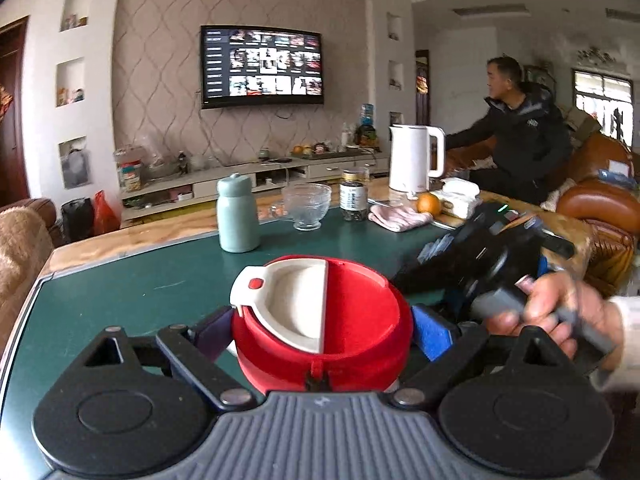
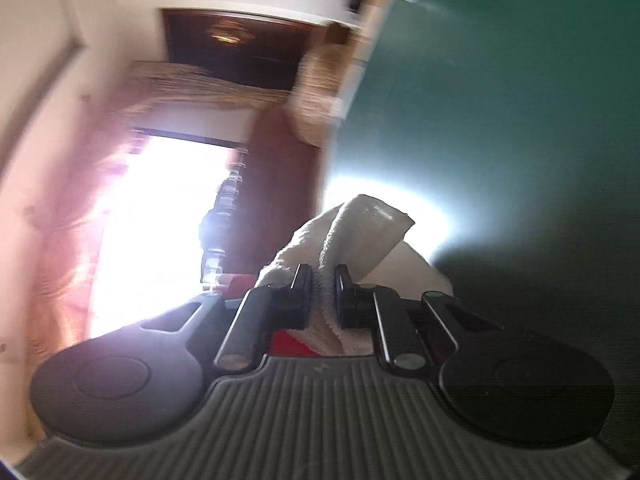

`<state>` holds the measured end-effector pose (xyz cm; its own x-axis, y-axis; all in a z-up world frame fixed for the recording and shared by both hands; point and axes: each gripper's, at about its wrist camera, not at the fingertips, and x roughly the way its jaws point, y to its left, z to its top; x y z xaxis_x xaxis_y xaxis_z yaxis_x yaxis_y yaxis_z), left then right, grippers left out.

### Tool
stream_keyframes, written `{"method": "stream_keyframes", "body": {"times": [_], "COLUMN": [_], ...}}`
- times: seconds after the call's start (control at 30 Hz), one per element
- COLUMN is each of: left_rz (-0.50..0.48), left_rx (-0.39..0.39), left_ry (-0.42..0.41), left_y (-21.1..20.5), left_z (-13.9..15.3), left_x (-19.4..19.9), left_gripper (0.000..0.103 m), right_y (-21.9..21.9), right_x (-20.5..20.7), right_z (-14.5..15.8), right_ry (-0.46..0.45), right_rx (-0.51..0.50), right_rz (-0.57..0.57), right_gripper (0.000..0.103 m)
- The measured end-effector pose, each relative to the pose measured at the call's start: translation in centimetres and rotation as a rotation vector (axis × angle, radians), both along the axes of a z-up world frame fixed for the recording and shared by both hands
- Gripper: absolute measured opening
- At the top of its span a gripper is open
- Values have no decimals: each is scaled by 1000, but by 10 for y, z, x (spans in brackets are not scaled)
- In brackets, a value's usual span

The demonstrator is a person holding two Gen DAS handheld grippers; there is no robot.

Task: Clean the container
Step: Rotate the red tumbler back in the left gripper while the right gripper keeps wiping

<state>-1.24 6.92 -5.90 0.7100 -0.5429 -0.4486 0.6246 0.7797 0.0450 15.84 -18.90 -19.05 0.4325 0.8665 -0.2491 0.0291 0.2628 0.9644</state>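
Left tool (image 1: 322, 328): pads clamp the red container (image 1: 324, 320), white flip lid up, over the green bench (image 1: 140, 292).
Right tool (image 2: 323, 294): pinches a white cloth (image 2: 356, 232); view blurred.
Crowding right: hand (image 1: 560, 312) gripping the other tool.
Behind: pale green bottle (image 1: 237, 213), glass bowl (image 1: 306, 205), jar (image 1: 354, 196), pink cloth (image 1: 398, 217), orange (image 1: 429, 203), white kettle (image 1: 414, 158).

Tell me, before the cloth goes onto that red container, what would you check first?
1. Left gripper clamped on the red container: ok.
2. Right gripper pinching the white cloth: ok.
3. Container's white flip lid shut: ok.
4. Container resting on the green table: cannot tell.
5. Right wrist view sharp enough to aim by: not ok, blurred.
6. Glass bowl and green bottle standing clear of the container: ok.
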Motion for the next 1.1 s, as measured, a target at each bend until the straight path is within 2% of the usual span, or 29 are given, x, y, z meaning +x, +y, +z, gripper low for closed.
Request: {"method": "stream_keyframes", "body": {"times": [0.07, 0.2, 0.3, 0.47, 0.6, 0.77, 0.9, 0.97, 1.1], "left_rz": [-34, -64, 15, 80, 191, 301, 327, 305, 232], "left_rx": [18, 35, 54, 38, 5, 68, 56, 45, 25], "left_ry": [4, 53, 74, 144, 168, 120, 126, 114, 74], "left_y": [-1, 0, -3, -5, 0, -21, -30, -28, -18], "left_z": [1, 6, 11, 13, 15, 20, 21, 20, 16], "left_x": [3, 21, 29, 25, 17, 9, 13, 12, 4], "left_gripper": [95, 96, 103, 103, 103, 103, 101, 95, 94], "right_y": [-2, -8, -6, -11, -13, -9, -11, -13, -18], "right_x": [-1, -7, -6, -12, -24, -28, -33, -35, -38], "right_z": [-15, -15, -10, -5, -3, 3, 7, 8, 15], "right_ry": [47, 33, 13, 11, 7, -10, -24, -28, -42], "right_rx": [16, 54, 43, 27, 25, -2, -16, -18, 45], "right_rz": [-13, -40, -36, -36, -36, -29, -26, -23, -23], "right_gripper": [15, 15, 15, 15, 15, 15, 15, 15, 15]}}
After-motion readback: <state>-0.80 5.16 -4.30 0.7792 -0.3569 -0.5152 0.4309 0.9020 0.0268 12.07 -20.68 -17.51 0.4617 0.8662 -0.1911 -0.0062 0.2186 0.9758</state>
